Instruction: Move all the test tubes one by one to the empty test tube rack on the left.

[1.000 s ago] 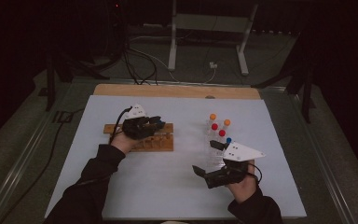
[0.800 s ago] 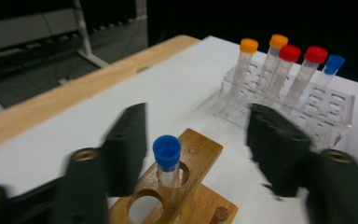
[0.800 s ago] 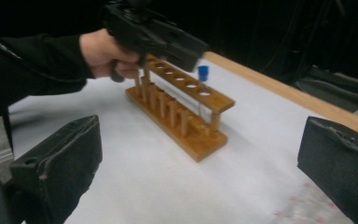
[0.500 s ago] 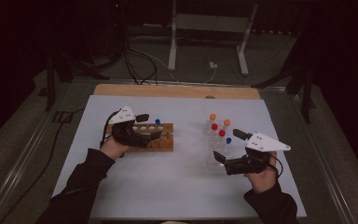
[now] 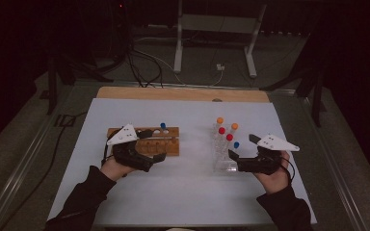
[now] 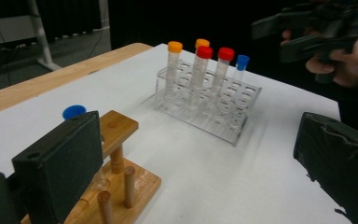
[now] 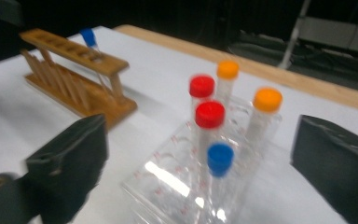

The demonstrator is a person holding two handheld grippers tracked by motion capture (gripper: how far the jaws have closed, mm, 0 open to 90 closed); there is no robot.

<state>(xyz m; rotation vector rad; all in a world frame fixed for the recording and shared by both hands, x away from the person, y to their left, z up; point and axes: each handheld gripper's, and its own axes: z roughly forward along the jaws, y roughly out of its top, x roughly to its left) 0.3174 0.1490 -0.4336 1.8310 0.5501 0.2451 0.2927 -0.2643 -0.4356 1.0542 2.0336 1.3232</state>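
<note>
Five capped tubes, clear rack

free: mat between racks | blocked: wooden rack, clear rack

Wooden rack left on mat, one tube in its far-right hole. Clear rack right, well apart — five tubes upright inside. Left gripper just before wooden rack; right gripper beside clear rack's right edge.
</note>
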